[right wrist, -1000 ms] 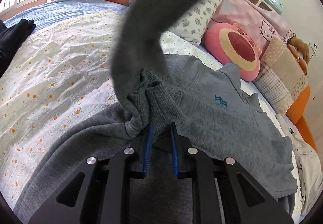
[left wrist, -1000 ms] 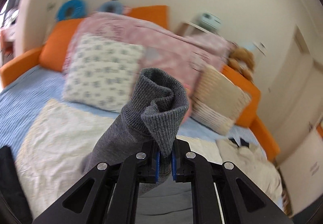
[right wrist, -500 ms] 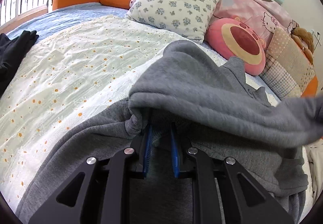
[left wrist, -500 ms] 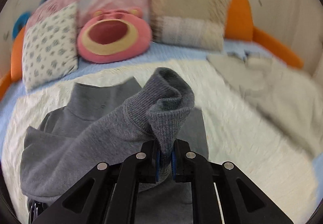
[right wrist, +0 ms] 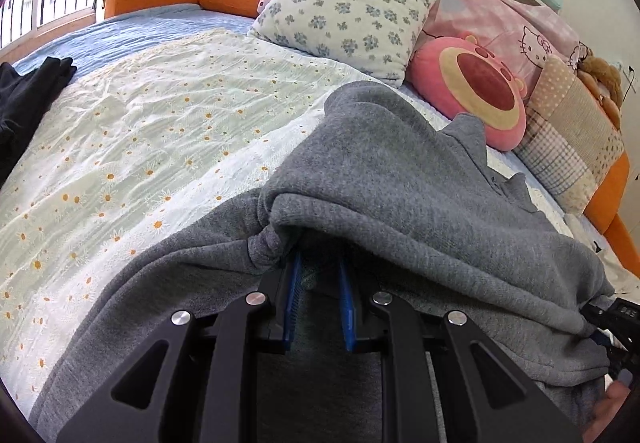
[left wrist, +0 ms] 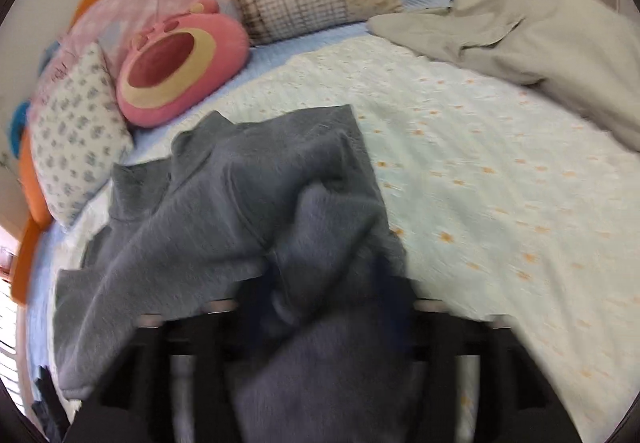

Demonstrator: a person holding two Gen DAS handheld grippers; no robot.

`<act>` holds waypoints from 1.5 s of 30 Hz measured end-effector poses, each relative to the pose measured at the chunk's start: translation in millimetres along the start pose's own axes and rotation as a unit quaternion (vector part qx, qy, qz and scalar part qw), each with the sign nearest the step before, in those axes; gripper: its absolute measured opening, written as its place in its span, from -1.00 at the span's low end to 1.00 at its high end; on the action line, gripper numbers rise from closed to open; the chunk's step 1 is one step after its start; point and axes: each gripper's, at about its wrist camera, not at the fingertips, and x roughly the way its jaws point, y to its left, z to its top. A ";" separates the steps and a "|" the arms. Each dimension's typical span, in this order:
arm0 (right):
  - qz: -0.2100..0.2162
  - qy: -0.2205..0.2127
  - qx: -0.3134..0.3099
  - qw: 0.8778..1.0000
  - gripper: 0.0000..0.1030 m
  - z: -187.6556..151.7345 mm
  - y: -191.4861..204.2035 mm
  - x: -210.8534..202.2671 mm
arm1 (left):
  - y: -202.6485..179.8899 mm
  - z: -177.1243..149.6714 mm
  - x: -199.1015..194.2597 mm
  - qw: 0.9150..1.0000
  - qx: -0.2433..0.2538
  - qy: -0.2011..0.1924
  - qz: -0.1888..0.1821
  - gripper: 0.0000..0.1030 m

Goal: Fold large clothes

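A black garment [right wrist: 24,99] shows only in the right view, a beige one [left wrist: 540,27] only in the left. On the quilt [left wrist: 460,147], the sweater [left wrist: 240,203] is pinched by the right gripper [right wrist: 318,283]. The left gripper [left wrist: 324,295], clamped on the cuff a second ago, has just been opening; its blurred jaws stand wide, cuff between.

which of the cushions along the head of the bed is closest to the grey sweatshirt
The round pink bear-face cushion: it lies next to the grey sweatshirt's collar, between the floral pillow and the checked patchwork cushion.
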 end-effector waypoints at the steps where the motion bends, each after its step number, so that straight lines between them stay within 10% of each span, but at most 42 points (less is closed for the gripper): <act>1: 0.001 0.000 0.001 1.000 -0.64 -0.1 -0.4 -0.2 | 5.7 -1.8 -11.3 0.998 -0.004 0.012 -0.057 0.94; 9: -0.013 0.002 -0.037 0.999 -0.64 -1.3 5.3 -7.5 | 126.8 -1.0 -120.7 0.968 -0.116 -0.005 -0.220 0.93; 17: 0.106 0.028 0.034 0.993 -0.31 -48.5 -98.1 -66.2 | 274.7 -8.0 -188.1 0.974 -0.157 -0.099 -0.134 0.94; 30: 0.001 0.037 0.204 0.978 -0.27 -45.3 -342.0 -78.5 | 326.3 -89.8 -23.0 0.965 -0.247 -0.039 -0.079 0.93; 45: 0.009 0.076 0.220 0.973 -0.33 -43.6 -373.9 -10.0 | 319.1 -129.5 44.2 0.974 -0.214 -0.011 -0.067 0.69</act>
